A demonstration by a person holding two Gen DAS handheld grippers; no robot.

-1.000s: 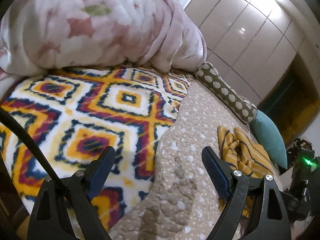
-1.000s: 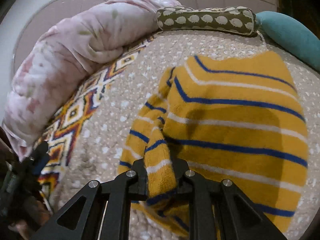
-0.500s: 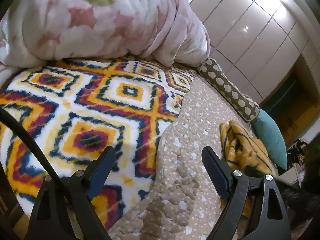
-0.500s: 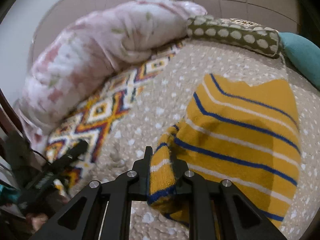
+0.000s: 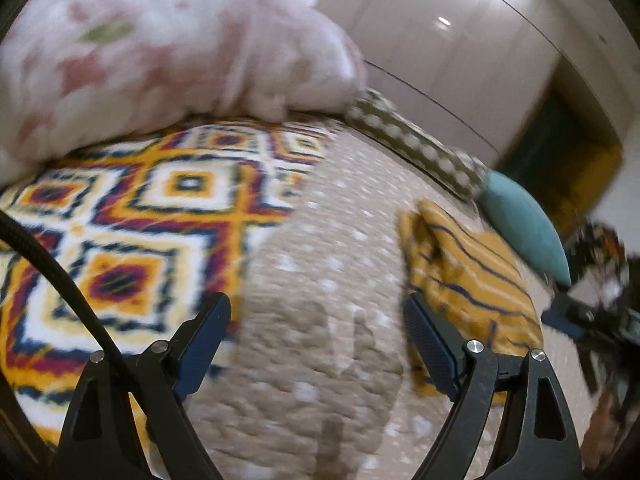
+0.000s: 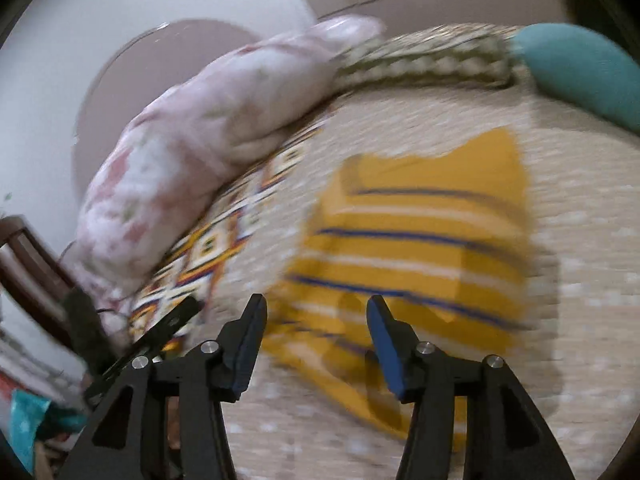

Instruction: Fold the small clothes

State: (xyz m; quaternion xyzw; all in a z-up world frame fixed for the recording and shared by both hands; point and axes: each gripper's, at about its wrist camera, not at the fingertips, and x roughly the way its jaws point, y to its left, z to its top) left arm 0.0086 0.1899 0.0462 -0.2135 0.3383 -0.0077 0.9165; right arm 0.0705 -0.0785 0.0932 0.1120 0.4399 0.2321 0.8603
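released from the right gripper [image 6: 316, 334], whose fingers were pinched on a sleeve half a second ago and now stand apart and empty, the yellow striped sweater [image 6: 416, 248] lies on the beige dotted quilt [image 6: 580, 208], just ahead of that gripper. the left gripper [image 5: 316, 340] hovers with fingers spread wide over the quilt, beside the patterned blanket [image 5: 132, 216]. both views are blurred. a pink floral duvet [image 5: 160, 48] and a teal pillow [image 5: 524, 224] edge the bed.

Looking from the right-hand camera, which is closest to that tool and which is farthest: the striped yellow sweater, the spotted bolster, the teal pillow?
1. Striped yellow sweater, lying just ahead of the right tool.
2. Spotted bolster along the bed's far edge, and teal pillow at far right: too close to call.
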